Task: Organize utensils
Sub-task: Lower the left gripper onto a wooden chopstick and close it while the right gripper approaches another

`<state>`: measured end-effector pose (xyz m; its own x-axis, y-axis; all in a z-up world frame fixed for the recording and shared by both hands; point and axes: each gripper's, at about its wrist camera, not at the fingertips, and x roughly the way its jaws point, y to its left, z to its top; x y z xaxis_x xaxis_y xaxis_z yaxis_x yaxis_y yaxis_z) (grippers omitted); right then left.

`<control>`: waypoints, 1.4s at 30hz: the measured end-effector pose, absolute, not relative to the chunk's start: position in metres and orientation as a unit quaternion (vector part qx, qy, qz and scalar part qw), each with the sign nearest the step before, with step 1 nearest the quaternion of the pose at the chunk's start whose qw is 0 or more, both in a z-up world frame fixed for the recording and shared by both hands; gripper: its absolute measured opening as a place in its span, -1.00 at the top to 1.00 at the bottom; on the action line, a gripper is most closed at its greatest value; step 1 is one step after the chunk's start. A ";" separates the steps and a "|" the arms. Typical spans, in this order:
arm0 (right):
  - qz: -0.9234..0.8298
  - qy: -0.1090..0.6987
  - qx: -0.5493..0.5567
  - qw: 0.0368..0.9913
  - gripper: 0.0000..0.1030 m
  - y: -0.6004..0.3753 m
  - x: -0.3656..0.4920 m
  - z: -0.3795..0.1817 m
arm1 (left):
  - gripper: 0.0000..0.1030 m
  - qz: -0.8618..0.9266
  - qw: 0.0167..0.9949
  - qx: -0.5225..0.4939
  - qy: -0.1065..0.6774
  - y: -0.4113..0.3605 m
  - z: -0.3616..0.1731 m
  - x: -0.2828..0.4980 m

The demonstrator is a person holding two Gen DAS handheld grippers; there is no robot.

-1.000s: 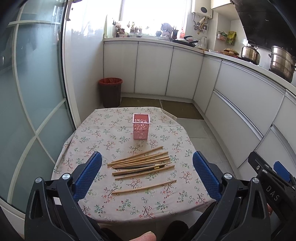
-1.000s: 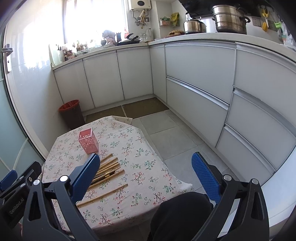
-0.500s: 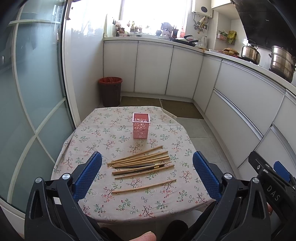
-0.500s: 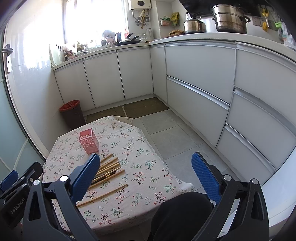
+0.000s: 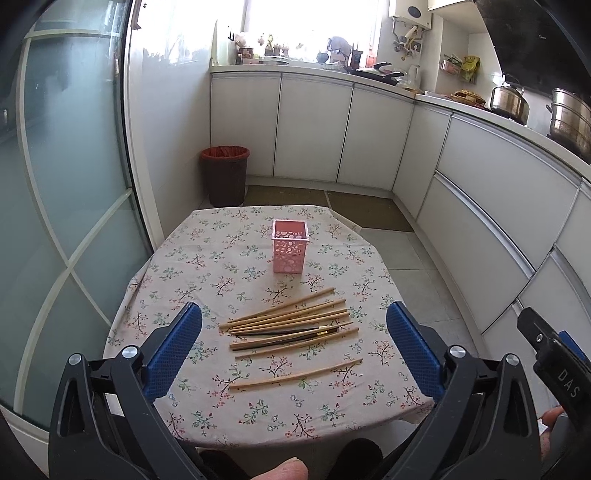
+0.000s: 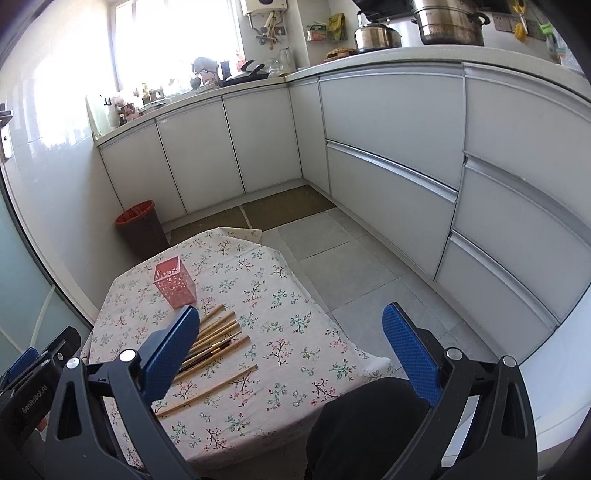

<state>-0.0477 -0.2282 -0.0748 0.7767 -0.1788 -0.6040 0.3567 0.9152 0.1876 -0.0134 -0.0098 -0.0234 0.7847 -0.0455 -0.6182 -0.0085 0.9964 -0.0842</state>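
A: Where the flowered cloth covers the tabletop (image 5: 207, 258), what lies on it?

B: A pink holder (image 5: 290, 251) with round cut-outs stands upright toward the far side. Nearer, a bundle of chopsticks (image 5: 291, 323) lies flat, most of them pale wood, with a couple of dark ones among them. They fan out slightly, their right ends angled up toward the holder but well apart from it.

A: Any strays?

B: One pale chopstick (image 5: 295, 374) lies by itself, just nearer than the bundle and not touching it.

A: And the left tool (image 5: 293, 341)?

B: Its blue pads are spread wide, one on each side of the bundle as the left camera sees it, holding nothing. It hangs above the near edge of the tabletop.

A: The right tool (image 6: 291, 349)?

B: Also spread wide and pinching nothing. From its own camera it sits off to the right of the tabletop, its left pad (image 6: 171, 347) overlapping the view of the chopsticks' near ends; the right pad (image 6: 410, 350) is over the floor tiles (image 6: 343, 266).

A: What surrounds all this?

B: White cabinets (image 6: 391, 158) run around the corner of the room, a dark bin with a red liner (image 5: 225, 175) stands on the floor beyond the tabletop, and metal pots (image 6: 448, 20) sit on the worktop above the cabinets.
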 end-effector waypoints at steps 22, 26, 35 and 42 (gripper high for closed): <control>-0.097 0.449 0.212 0.863 -0.87 -0.257 0.050 -0.175 | -0.82 -0.110 0.794 0.002 0.598 -0.043 -0.185 0.230; -0.110 0.465 0.214 0.852 -0.87 -0.265 0.062 -0.191 | -0.55 -0.103 0.789 0.053 0.603 -0.064 -0.213 0.259; -0.126 0.493 0.219 0.832 -0.87 -0.277 0.078 -0.215 | 0.05 -0.120 0.773 0.098 0.615 -0.091 -0.245 0.285; -0.131 0.502 0.211 0.828 -0.87 -0.274 0.084 -0.222 | 0.27 -0.119 0.769 0.123 0.616 -0.094 -0.264 0.297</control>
<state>0.0837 -0.2739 -0.2225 0.4618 -0.0049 -0.8870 0.4286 0.8767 0.2183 0.2967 -0.0936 -0.2638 0.2138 -0.0314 -0.9764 0.3333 0.9418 0.0427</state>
